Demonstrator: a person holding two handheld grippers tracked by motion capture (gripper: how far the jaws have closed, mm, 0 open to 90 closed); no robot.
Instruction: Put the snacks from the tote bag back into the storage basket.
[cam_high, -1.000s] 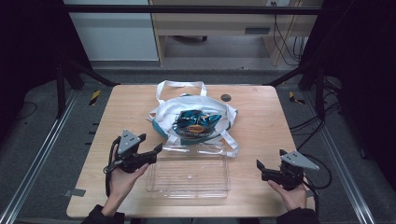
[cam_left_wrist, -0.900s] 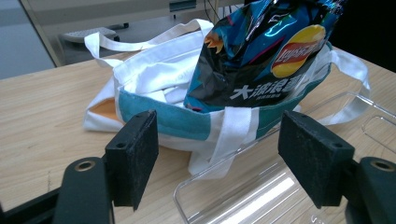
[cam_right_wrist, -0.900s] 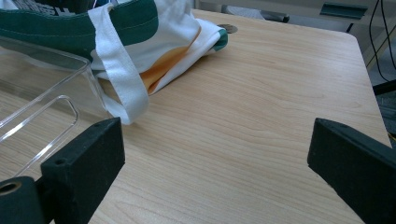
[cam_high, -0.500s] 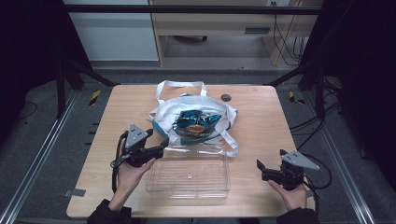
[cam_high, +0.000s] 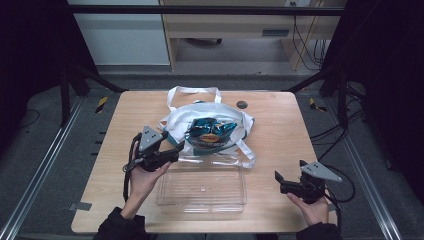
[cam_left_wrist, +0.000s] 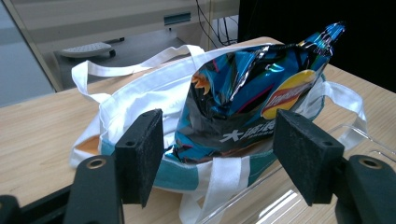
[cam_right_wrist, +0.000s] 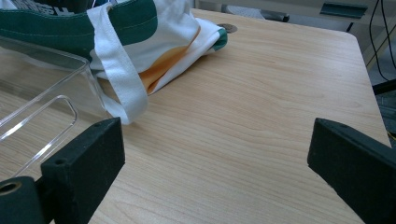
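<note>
Currently the left gripper (cam_high: 175, 148) sits just beside the white tote bag (cam_high: 175, 120) mid-bench, jaws spread but just been closing a little, aimed at the chip bag (cam_left_wrist: 243, 102) sticking out of it; nothing pinched. Right gripper (cam_high: 278, 179): jaws spread, empty, over bare bench (cam_right_wrist: 261, 112) beside the clear tray (cam_high: 200, 200).

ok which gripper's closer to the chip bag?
Left. The left gripper is beside the chip bag, fingers open, aimed at it. The right gripper sits apart near the table's right edge.
</note>
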